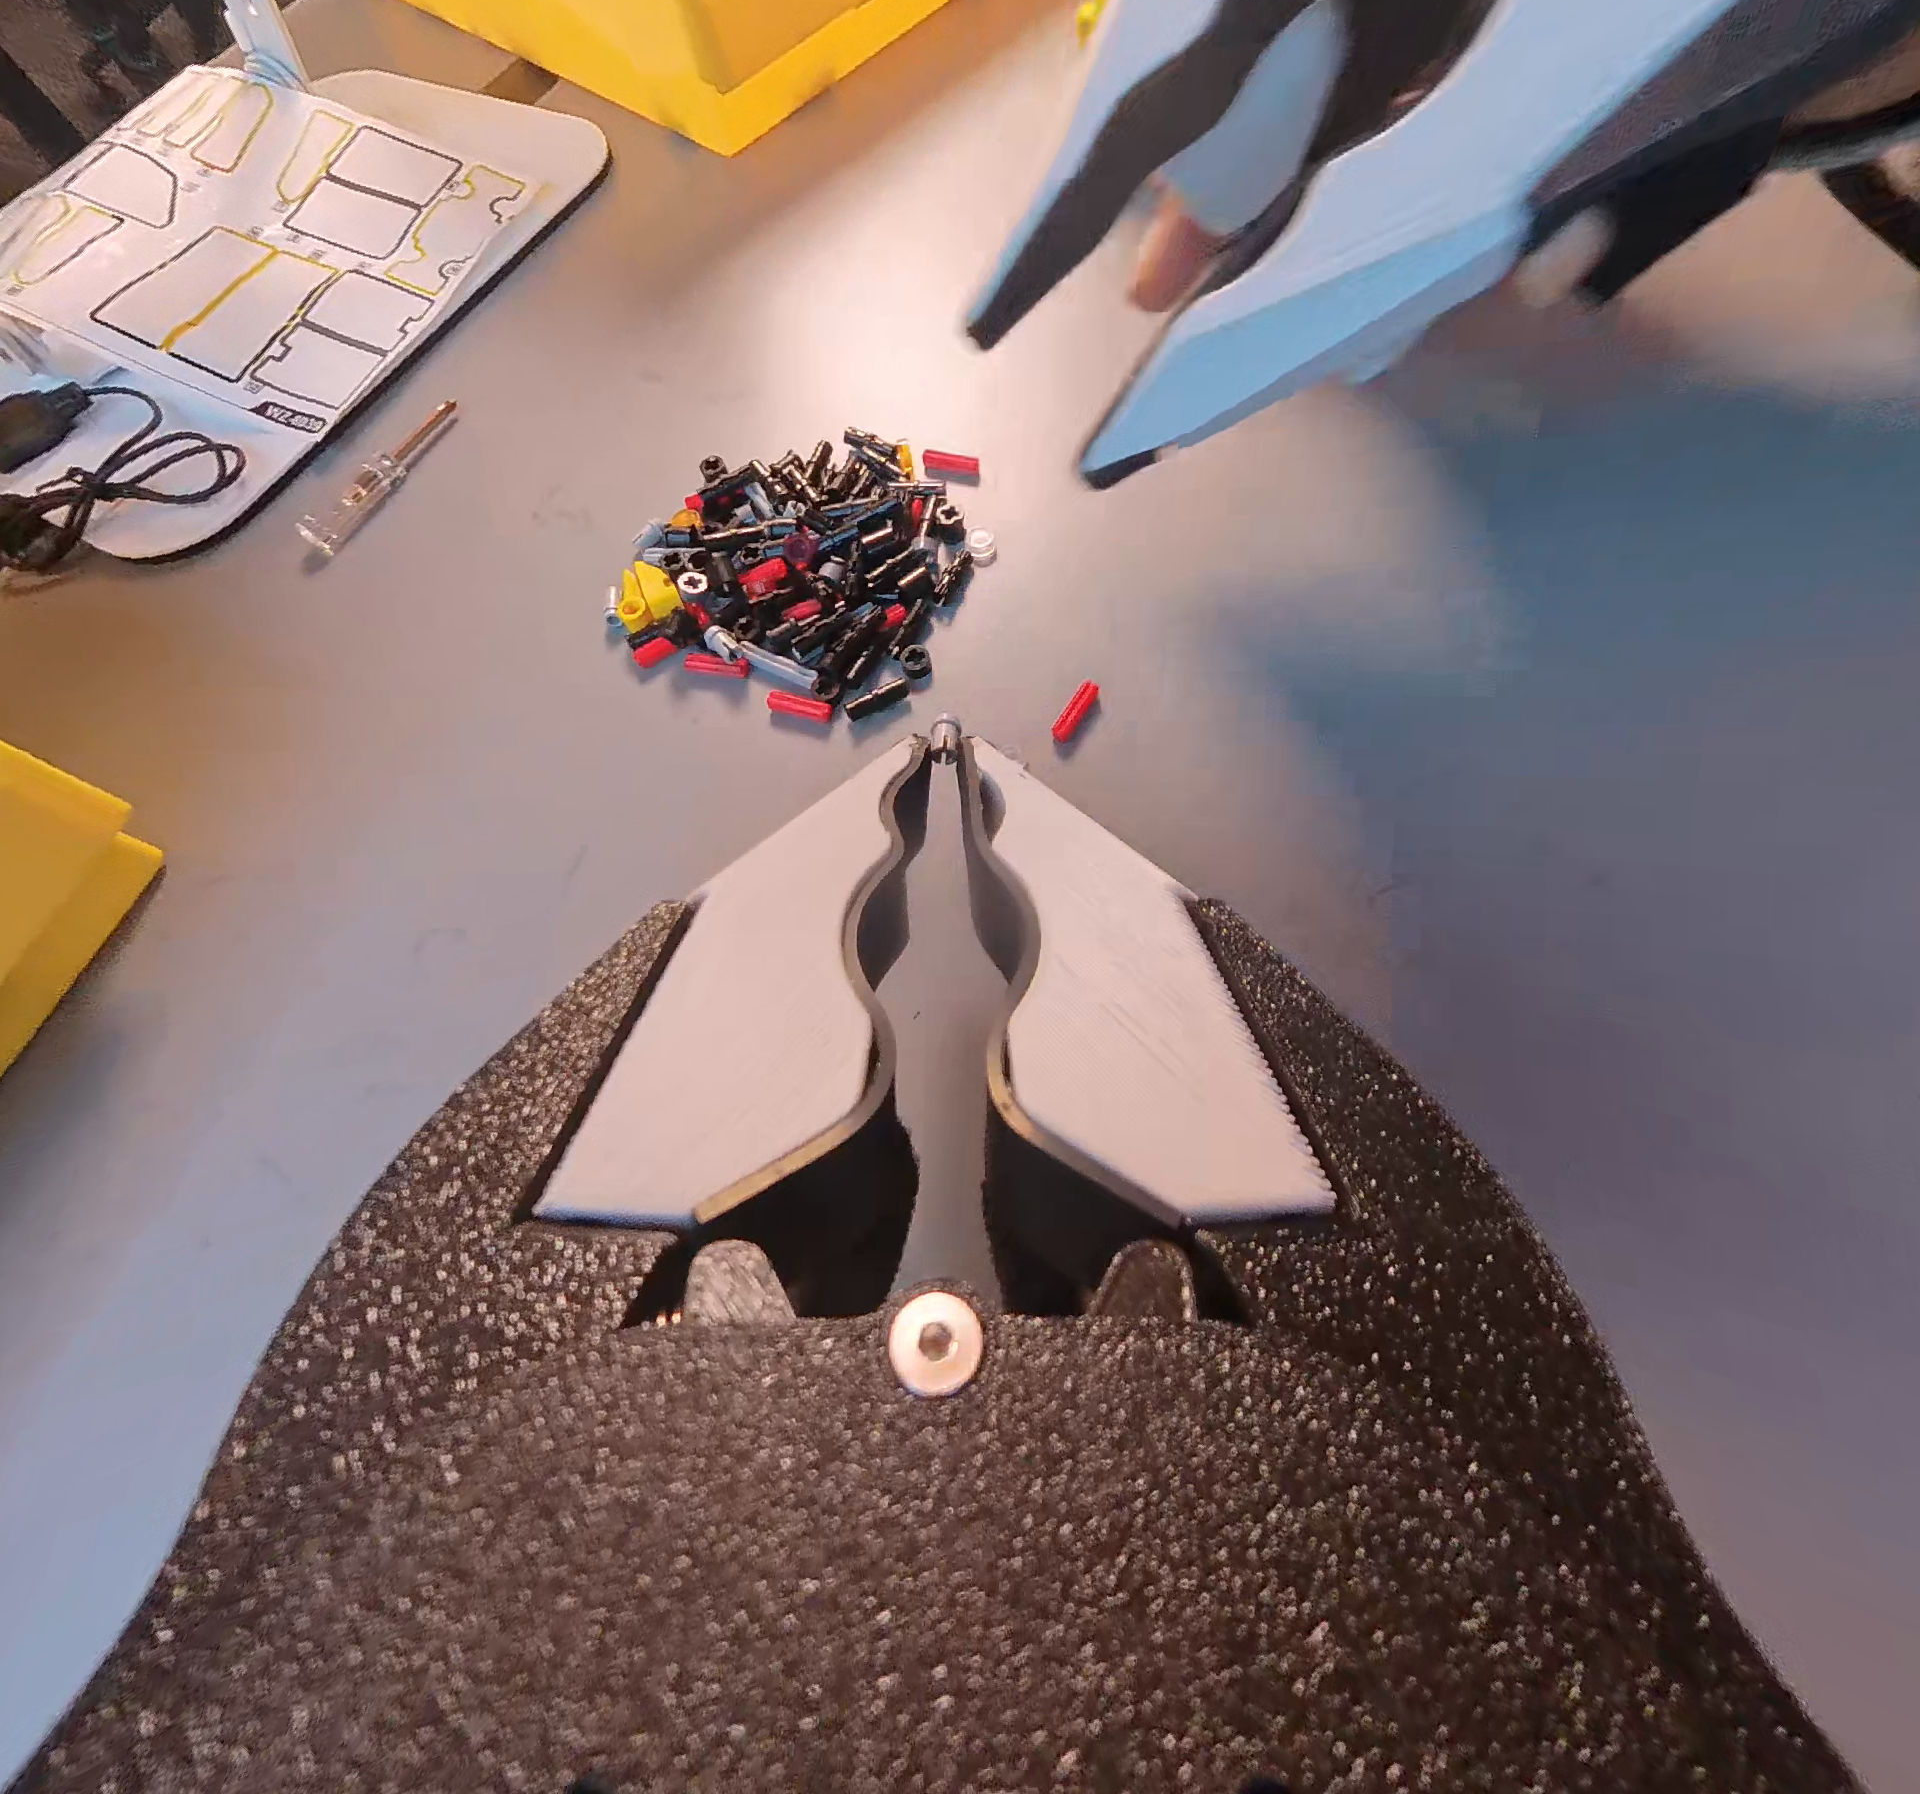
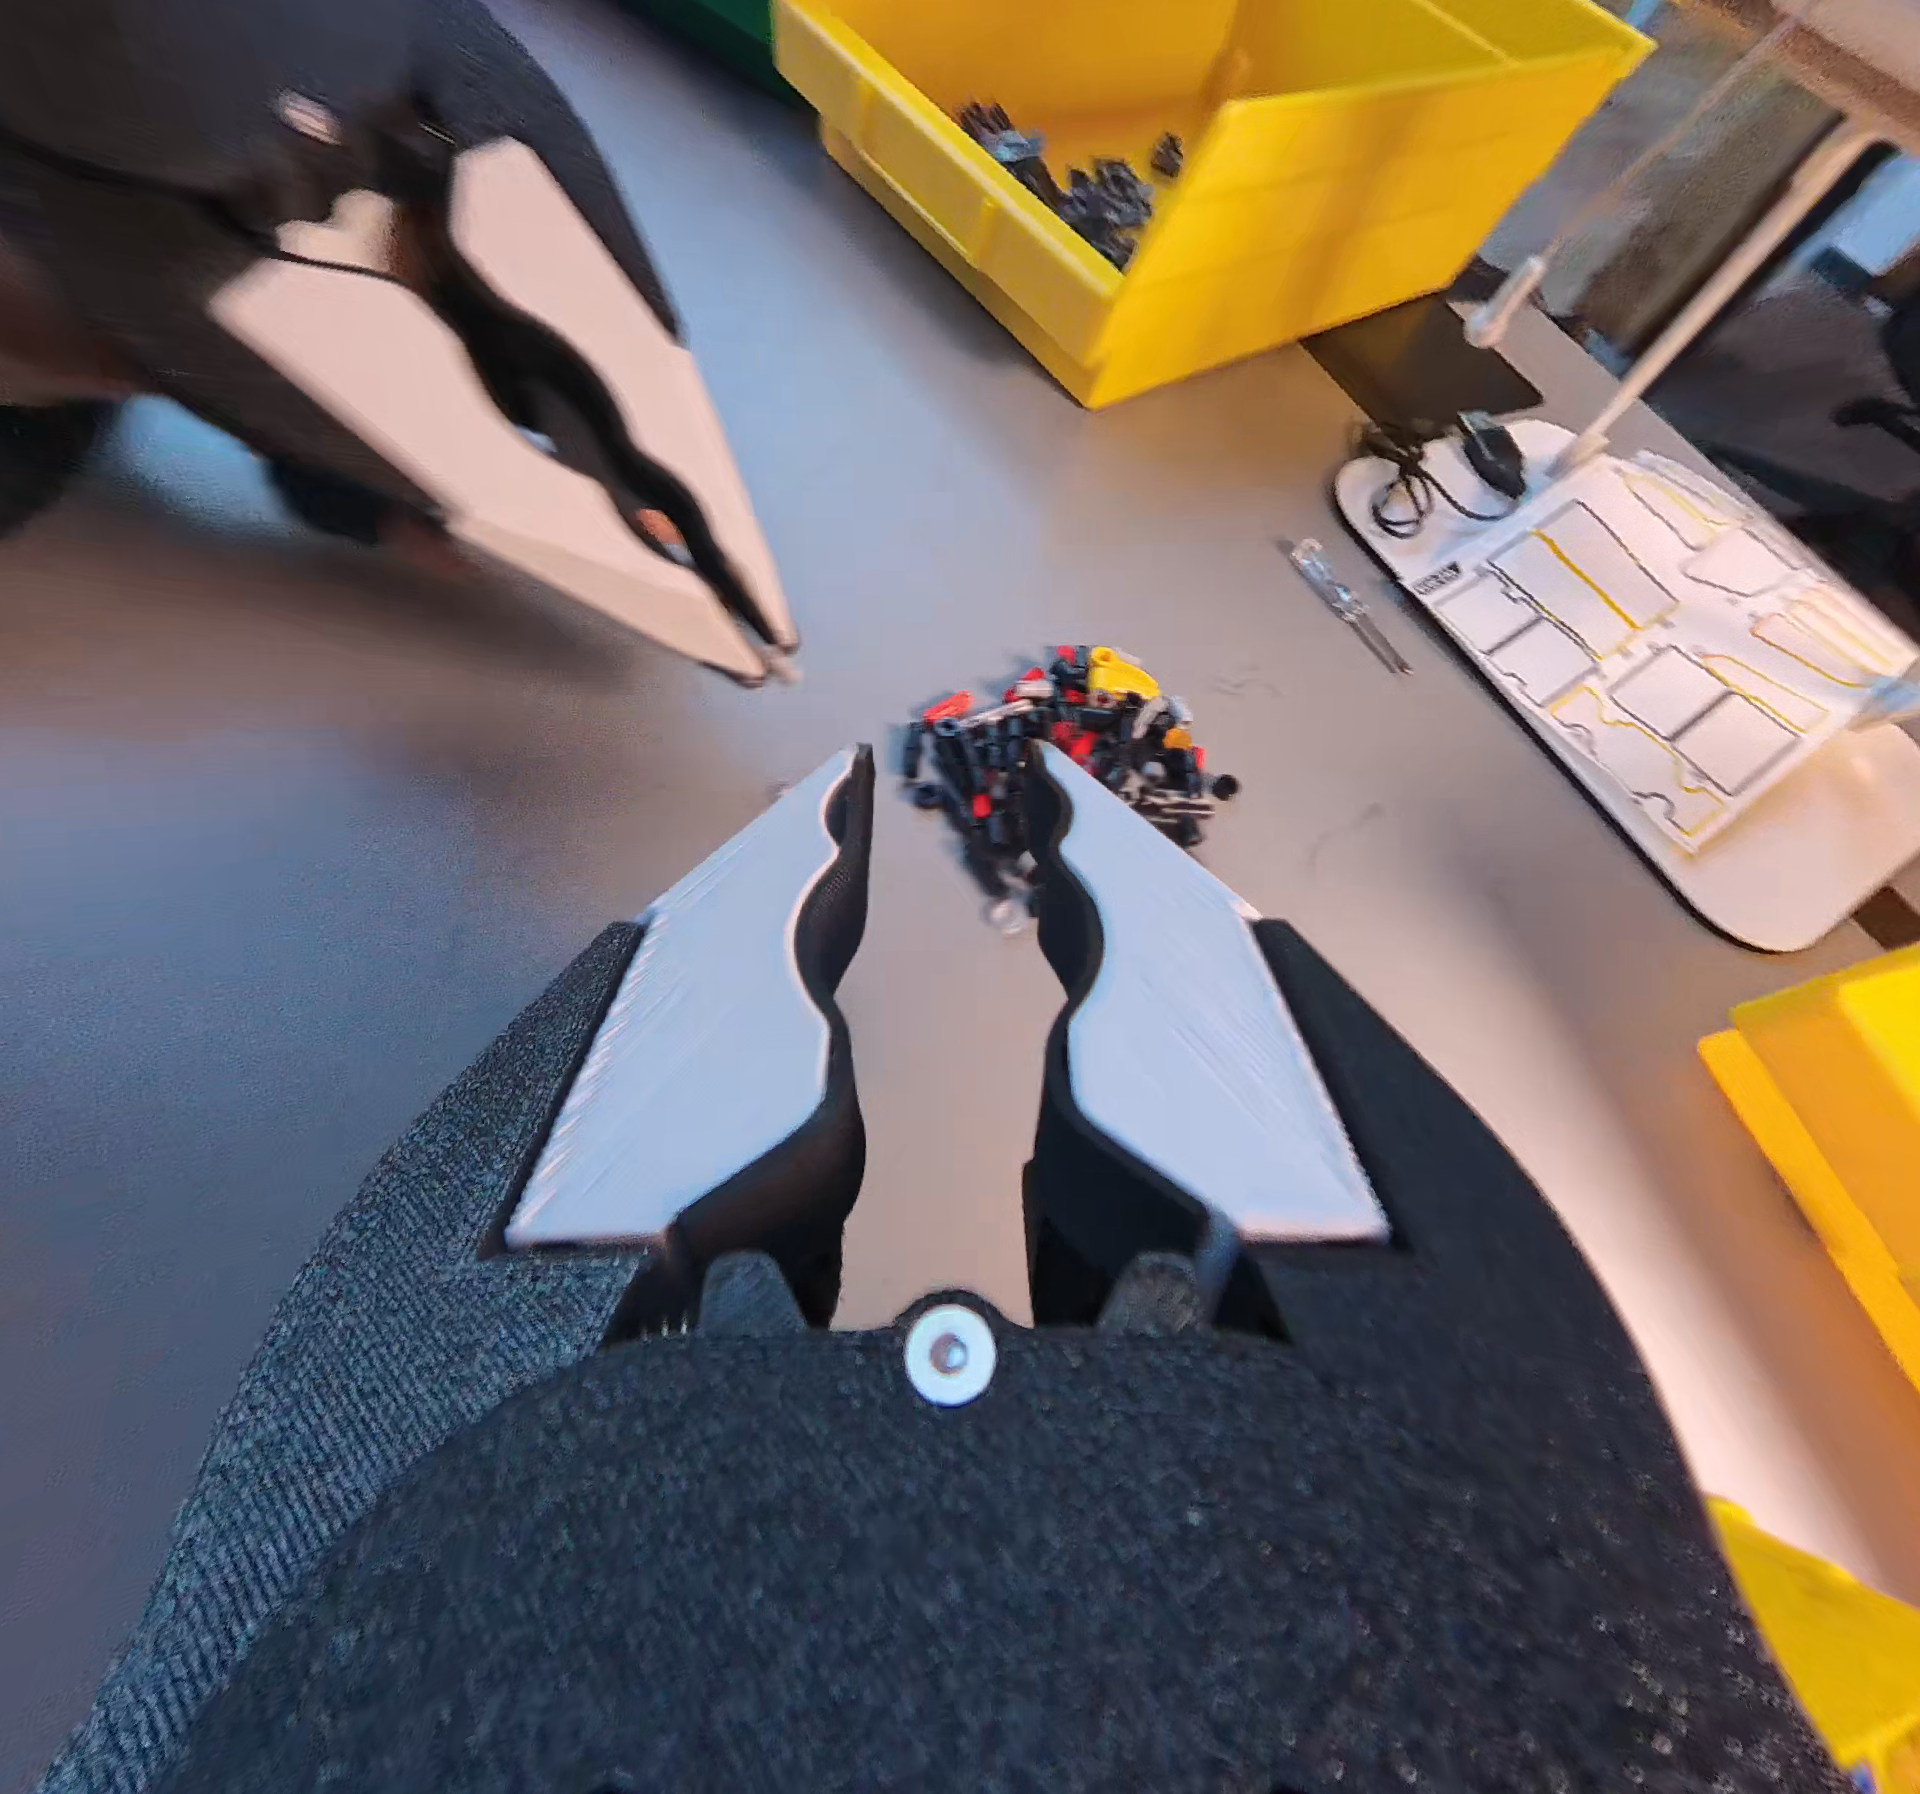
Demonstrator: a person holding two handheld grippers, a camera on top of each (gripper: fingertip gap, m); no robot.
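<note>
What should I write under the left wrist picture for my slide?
Left gripper pinches a small grey pin beside a pile of small parts, with the open right gripper above.

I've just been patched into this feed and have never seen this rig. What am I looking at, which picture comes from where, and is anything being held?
Two hand-held grippers, each with a camera looking along its jaws. The left wrist view shows the left gripper, jaws shut on a small grey pin. The right wrist view shows the right gripper, jaws open and empty, just above a pile of small plastic parts. Each gripper shows blurred in the other's view. On the grey table: a yellow bin holding dark parts, a sheet of outlined shapes, a clear-handled screwdriver.
</note>
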